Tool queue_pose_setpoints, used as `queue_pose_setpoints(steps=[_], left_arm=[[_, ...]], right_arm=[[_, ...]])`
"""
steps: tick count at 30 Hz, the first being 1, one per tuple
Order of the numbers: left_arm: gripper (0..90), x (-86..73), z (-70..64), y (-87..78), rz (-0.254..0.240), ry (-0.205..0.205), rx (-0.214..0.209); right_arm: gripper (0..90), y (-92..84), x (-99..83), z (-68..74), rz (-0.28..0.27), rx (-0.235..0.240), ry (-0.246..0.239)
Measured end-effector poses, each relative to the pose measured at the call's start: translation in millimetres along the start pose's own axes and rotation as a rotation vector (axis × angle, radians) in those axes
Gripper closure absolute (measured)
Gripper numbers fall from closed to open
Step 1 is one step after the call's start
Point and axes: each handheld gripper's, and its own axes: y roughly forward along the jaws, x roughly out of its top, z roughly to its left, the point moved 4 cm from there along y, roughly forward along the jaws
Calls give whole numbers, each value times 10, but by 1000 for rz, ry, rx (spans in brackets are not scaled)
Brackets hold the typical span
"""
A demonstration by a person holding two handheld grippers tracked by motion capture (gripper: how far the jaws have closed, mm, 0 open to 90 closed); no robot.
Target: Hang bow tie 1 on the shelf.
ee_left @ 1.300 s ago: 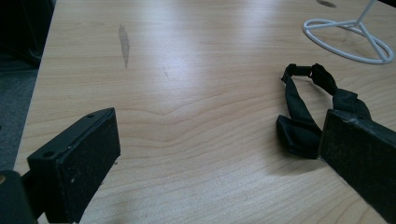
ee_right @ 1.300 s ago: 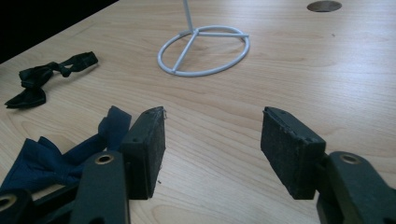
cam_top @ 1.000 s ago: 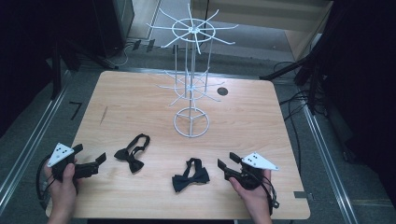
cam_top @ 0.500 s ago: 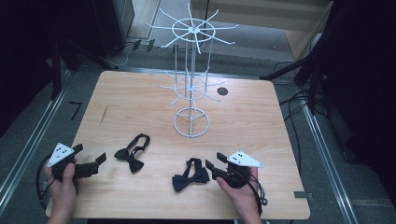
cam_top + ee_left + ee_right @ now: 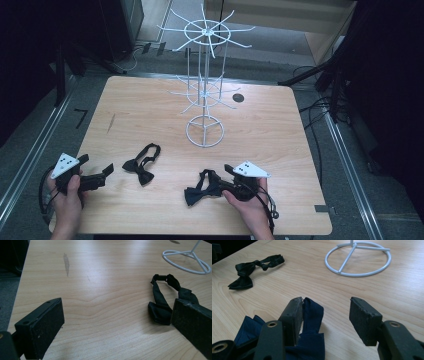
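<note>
navy bow tie (image 5: pixel 312 322) lay at near edge of surface (image 5: pixel 150 110), strap loop between spread jaws of right gripper (image 5: pixel 325 315) | left gripper (image 5: pixel 117 322) open, idle beside black bow tie (image 5: pixel 162 302) | risk: jaws pinch one thin strap, tie slips or drags

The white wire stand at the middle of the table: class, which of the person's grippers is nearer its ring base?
Right. The right gripper sits just in front of the white wire stand, by the navy bow tie. The left gripper lies farther off, near the table's left edge.
</note>
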Motion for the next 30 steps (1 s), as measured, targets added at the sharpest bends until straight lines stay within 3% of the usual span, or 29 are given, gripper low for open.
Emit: queue_pose_setpoints(steps=[6,17,21,27,30], left_arm=[[0,0,0,0,2,0,0],[0,1,0,2,0,-1,-1],[0,1,1,2,0,0,0],[0,1,-1,3,0,1,-1],[0,1,-2,3,1,2,-1]], right_arm=[[456,105,-13,77,21,7,-14],[461,221,-75,136,73,-21,-41],[510,240,-101,126,100,-13,-29],[670,270,-145,140,143,16,-54],[705,270,-149,136,150,19,-54]])
